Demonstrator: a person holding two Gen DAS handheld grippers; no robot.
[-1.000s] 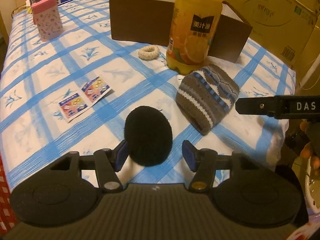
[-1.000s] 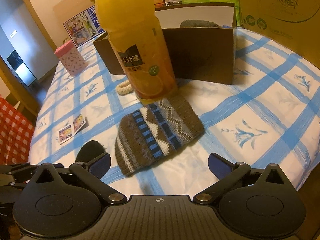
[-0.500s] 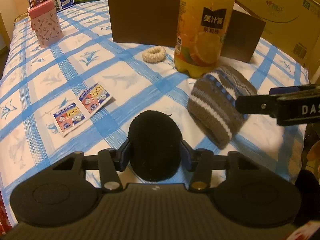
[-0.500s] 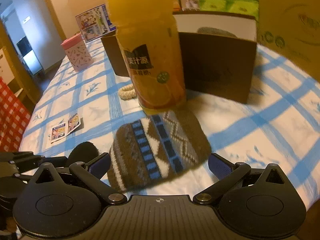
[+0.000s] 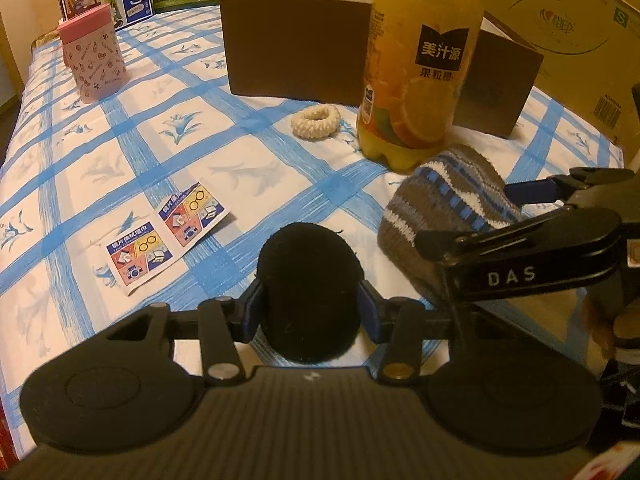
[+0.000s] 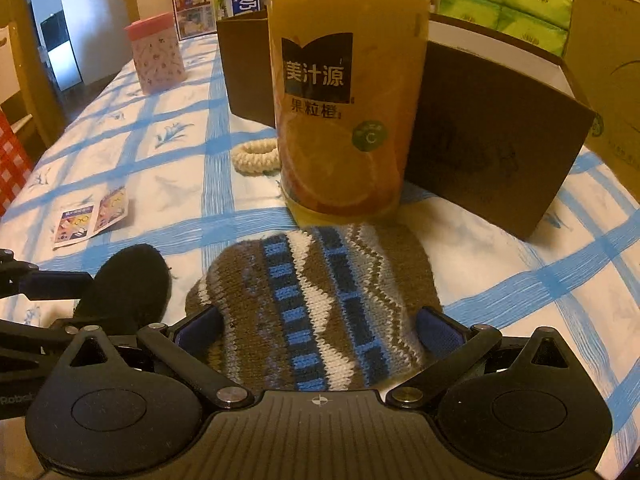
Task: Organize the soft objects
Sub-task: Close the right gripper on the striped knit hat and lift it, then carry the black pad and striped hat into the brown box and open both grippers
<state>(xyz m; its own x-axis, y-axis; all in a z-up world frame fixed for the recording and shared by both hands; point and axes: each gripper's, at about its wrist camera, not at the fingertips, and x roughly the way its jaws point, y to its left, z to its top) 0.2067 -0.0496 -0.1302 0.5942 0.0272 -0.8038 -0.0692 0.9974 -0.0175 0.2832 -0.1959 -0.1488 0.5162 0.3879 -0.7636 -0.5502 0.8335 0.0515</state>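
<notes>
A round black fuzzy pad point(image 5: 310, 272) lies on the blue-checked tablecloth point(image 5: 132, 140), and my left gripper point(image 5: 311, 308) is shut on it, with both blue pads pressing its sides. To its right lies a brown, blue and white knit hat point(image 6: 320, 292). My right gripper point(image 6: 318, 326) is open and straddles the hat's near end, one finger on each side. In the left wrist view the right gripper point(image 5: 476, 216) reaches in from the right over the hat point(image 5: 440, 208). The black pad point(image 6: 128, 284) also shows at the left of the right wrist view.
A tall orange juice bottle point(image 6: 340, 120) stands right behind the hat. An open brown box point(image 5: 296, 40) is behind the bottle, and a cream scrunchie point(image 5: 315, 121) lies beside it. A pink container point(image 5: 94, 60) is far left and two leaflets point(image 5: 168, 236) lie left of the pad. Cardboard cartons point(image 5: 568, 20) line the right.
My left gripper's jaws have closed from either side onto the black pad. My right gripper has moved forward and down, and now straddles the knit hat.
</notes>
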